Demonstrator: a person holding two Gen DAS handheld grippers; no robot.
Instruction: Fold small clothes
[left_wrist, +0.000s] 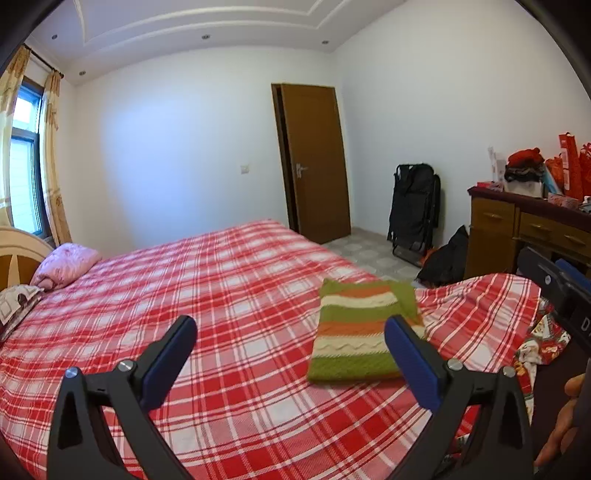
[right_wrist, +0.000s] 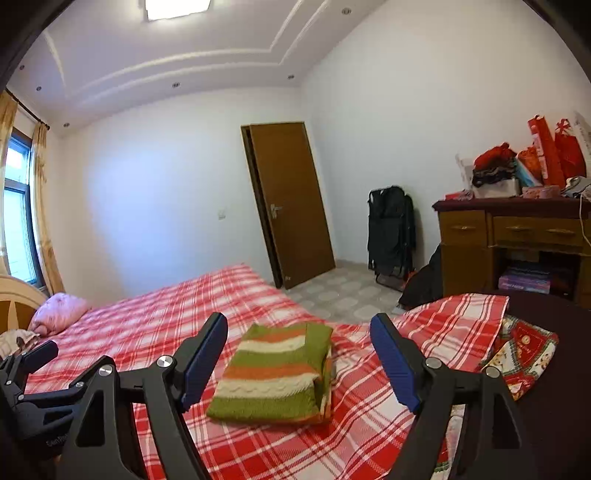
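We held both grippers above the bed (left_wrist: 221, 280), jaws wide and empty: the left gripper (left_wrist: 291, 358) and the right gripper (right_wrist: 299, 354) touched nothing. The folded striped sweater (right_wrist: 273, 369) lay flat near the bed's right edge, short of the far right corner. We judged the fold finished. The risk we saw was the loose flap along its right side slipping open if a finger caught it on reaching for the patterned cloth (right_wrist: 524, 350) hanging off the right edge.

A folded green, orange and cream striped knitted sweater (left_wrist: 364, 332) lies on a red-and-white plaid bedsheet (left_wrist: 221, 295), beyond the left gripper (left_wrist: 290, 354), whose blue-padded jaws stand apart.
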